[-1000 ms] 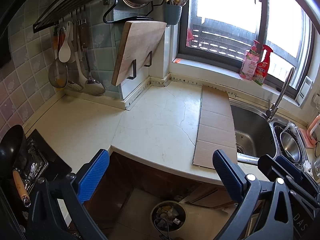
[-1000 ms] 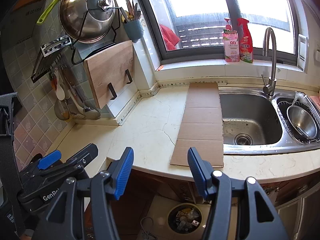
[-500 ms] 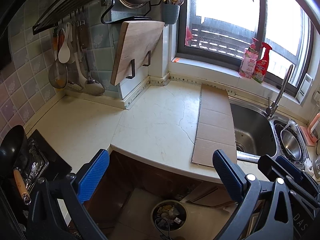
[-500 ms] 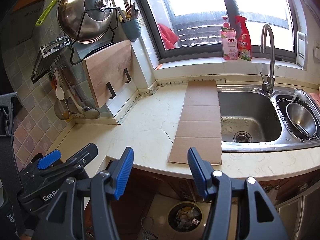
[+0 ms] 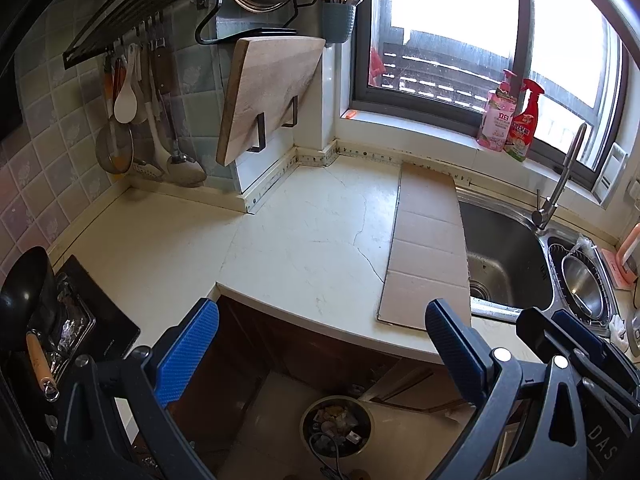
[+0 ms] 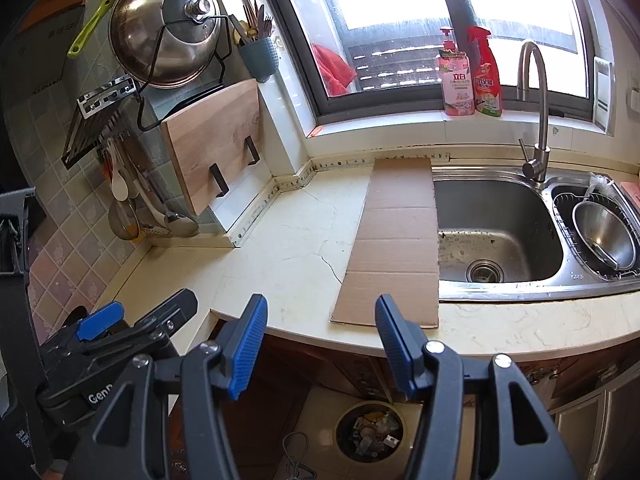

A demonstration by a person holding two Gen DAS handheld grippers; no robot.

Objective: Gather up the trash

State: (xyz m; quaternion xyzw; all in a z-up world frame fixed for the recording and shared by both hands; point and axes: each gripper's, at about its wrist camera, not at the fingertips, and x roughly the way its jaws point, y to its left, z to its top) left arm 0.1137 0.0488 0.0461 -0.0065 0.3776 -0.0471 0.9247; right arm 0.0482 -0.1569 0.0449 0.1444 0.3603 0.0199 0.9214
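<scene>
A long flat strip of brown cardboard (image 5: 427, 248) lies on the cream countertop (image 5: 304, 240), its right edge over the sink rim; it also shows in the right wrist view (image 6: 396, 240). A round trash bin (image 5: 335, 426) with scraps inside stands on the floor below the counter edge, also seen in the right wrist view (image 6: 370, 430). My left gripper (image 5: 320, 344) is open and empty, in front of the counter edge. My right gripper (image 6: 318, 340) is open and empty, just short of the cardboard's near end.
A steel sink (image 6: 496, 232) with tap (image 6: 538, 120) sits right of the cardboard, a strainer bowl (image 6: 604, 236) beside it. A cutting board (image 6: 216, 144), hanging utensils (image 5: 132, 120) and a pot (image 6: 164, 28) are on the left wall. A wok (image 5: 24, 292) sits on the stove. Two bottles (image 6: 472, 76) stand on the sill.
Both views have shifted slightly; the counter and cardboard sit a little higher and farther in frame. Both grippers stay open and empty.
</scene>
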